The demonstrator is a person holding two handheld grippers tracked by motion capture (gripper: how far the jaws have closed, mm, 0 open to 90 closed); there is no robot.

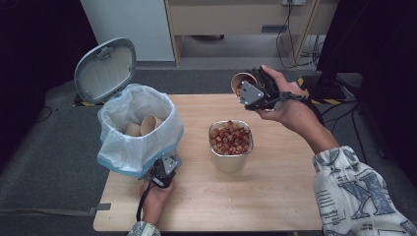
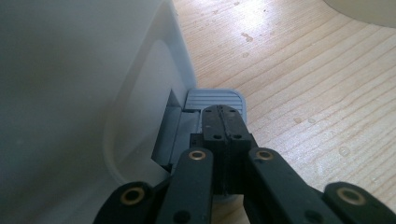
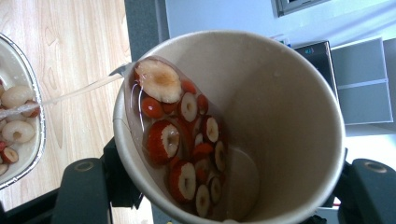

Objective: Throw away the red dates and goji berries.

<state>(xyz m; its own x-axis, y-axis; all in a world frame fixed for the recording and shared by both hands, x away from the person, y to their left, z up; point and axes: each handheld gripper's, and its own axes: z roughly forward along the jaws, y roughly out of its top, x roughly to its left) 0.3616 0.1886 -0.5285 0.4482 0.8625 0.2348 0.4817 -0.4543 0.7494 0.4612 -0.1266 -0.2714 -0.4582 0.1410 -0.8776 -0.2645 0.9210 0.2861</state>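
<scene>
The right gripper [image 1: 246,88] holds a tilted paper cup [image 3: 261,121], pouring fruit slices into the metal tub [image 1: 230,157] mid-bench; next, more tilt. The left gripper's [image 2: 223,122] fingers, closed, press the bin pedal [image 2: 215,99].

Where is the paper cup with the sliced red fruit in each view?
High view: paper cup upper right of centre, tilted in the right gripper, above and beyond the metal container.
Right gripper view: paper cup tilted across most of the frame, liquid streaming from its rim toward the metal container at the left edge.
Left gripper view: not in it.
Shared landmark: wooden table.
</scene>
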